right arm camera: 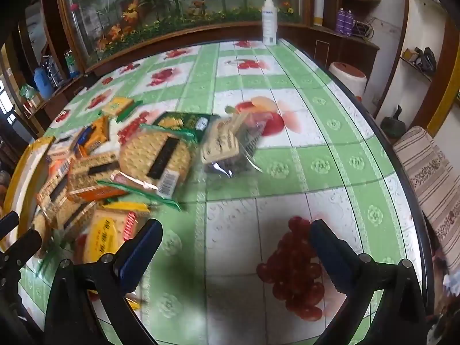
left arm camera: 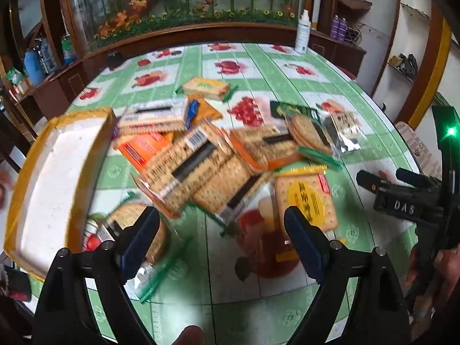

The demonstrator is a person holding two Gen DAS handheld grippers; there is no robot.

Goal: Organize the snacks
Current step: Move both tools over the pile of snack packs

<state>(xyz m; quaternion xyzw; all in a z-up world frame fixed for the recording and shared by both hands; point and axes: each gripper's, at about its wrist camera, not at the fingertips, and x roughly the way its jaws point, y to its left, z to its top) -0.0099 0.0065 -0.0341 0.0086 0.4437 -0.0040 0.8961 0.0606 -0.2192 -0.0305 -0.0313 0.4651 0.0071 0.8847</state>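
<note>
Green-and-white oilcloth printed with fruit covers the worktop (left arm camera: 287,83), and behind it runs a wooden cabinet fronted by a glass panel of fake flowers, with a white spray bottle (left arm camera: 303,31) at the far edge. Both tongs hang over the near side with nothing between their blue pads: the left tongs (left arm camera: 221,224) stand wide apart, and the right tongs (right arm camera: 235,244), seen over bare cloth, are spread as far as they go. Just ahead of the left tongs lies the heap of snacks (left arm camera: 201,161), cracker packs in clear wrappers piled loosely over one another, some with orange trim, some with green. A square pack with a yellow label (left arm camera: 306,201) sits just beyond the left tongs' right pad, and a round-cracker pack (left arm camera: 135,215) lies partly under the left pad. Ahead and to the left of those tongs is the box (left arm camera: 54,178), a shallow white tray with yellow rims, and what shows of its floor is bare. From the right tongs' view, the pile spreads ahead and to the left, with a dark-wrapped pack (right arm camera: 227,146) lying furthest right. Judging by the empty tray and the jumbled heap, sorting has hardly begun: no pack is in the tray that I can see, none is gripped, and nearly all of the work is left.
</note>
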